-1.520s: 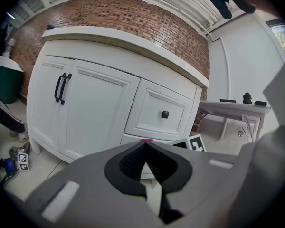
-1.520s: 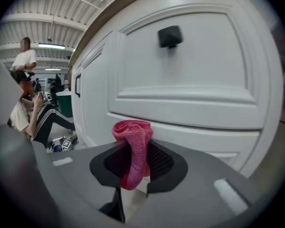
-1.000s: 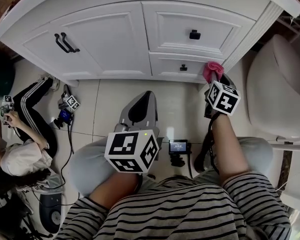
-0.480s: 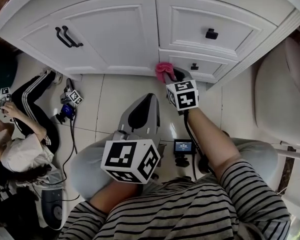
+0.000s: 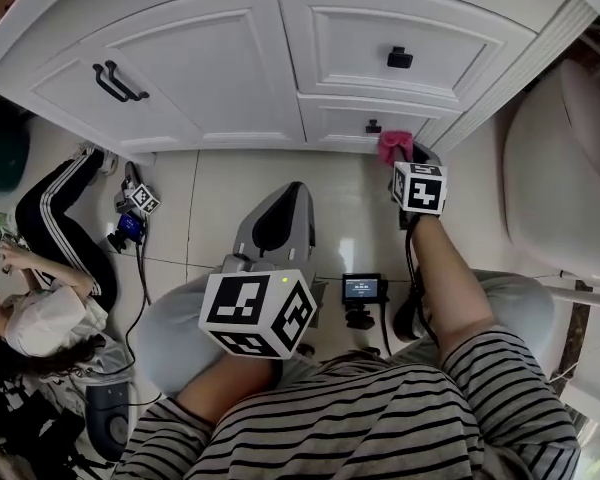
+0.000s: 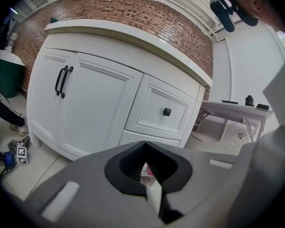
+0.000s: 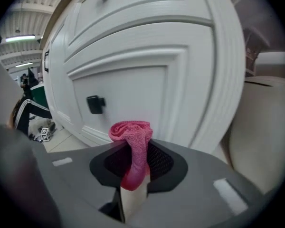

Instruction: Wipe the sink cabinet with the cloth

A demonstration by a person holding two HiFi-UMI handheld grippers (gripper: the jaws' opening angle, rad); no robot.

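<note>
Two grippers are in your hands, and only one carries anything. Your right gripper (image 7: 133, 175) has its jaws clenched on the pink cloth (image 7: 132, 139), which stands up from between them in a bunched roll. That grip shows only in the right gripper view. The head view gives just a pink tuft beyond the marker cube (image 5: 418, 188), in the upper right of the frame. From above, the cloth sits at the bottom of the white sink cabinet (image 5: 210, 68), just right of the lower drawer's black knob (image 5: 373, 126) and near the cabinet's right corner post. The right gripper view puts that knob to the left of the cloth, with the drawer front close behind it; neither view settles whether cloth and wood touch. Your left gripper (image 5: 295, 190) hangs lower centre, well apart from the cabinet, over the tiled floor (image 5: 220, 198). Its own view shows the jaws drawn together with nothing between them, and takes in the paired door handles (image 6: 61, 80) and the brick wall (image 6: 133, 18) above the counter, which the head view misses. Only the head view shows the person (image 5: 40, 298) sitting on the floor at far left and the pale rounded fixture (image 5: 560, 168) at right.
</note>
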